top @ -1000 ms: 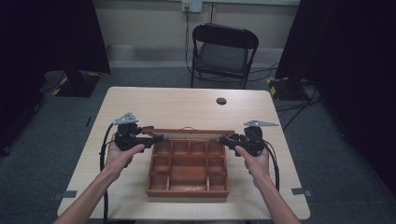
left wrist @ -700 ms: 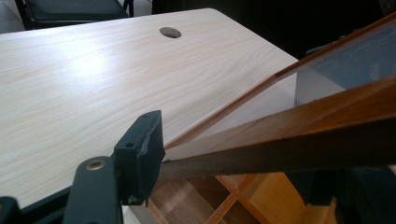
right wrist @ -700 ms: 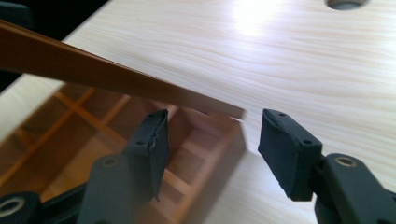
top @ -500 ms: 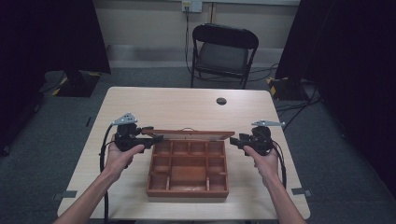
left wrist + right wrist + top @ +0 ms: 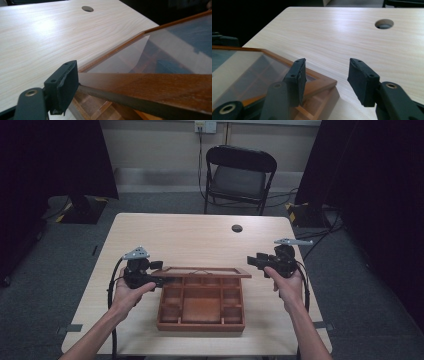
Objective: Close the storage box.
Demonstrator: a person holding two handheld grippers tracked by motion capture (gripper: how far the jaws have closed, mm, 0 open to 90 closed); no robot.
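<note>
A brown wooden compartment box [image 5: 201, 312] sits on the table's near middle. Its glass-paned lid [image 5: 205, 271] stands raised and roughly level over the box's far edge. My left gripper [image 5: 162, 280] is shut on the lid's left frame; in the left gripper view one jaw presses the wooden frame [image 5: 155, 85] while the other jaw is hidden by it. My right gripper [image 5: 252, 261] hovers just off the lid's right end, jaws open and holding nothing. In the right gripper view the lid's corner [image 5: 322, 85] lies beside and below the right gripper [image 5: 327, 77], apart from it.
The pale wooden table [image 5: 190, 237] has a round cable hole [image 5: 237, 228] at its far side. A black folding chair [image 5: 239, 175] stands beyond the table. Cables trail from both grippers over the near table edges.
My right gripper let go of the lid's right end, opened, and drew back to the right. The left gripper kept its hold and the lid stays raised.
</note>
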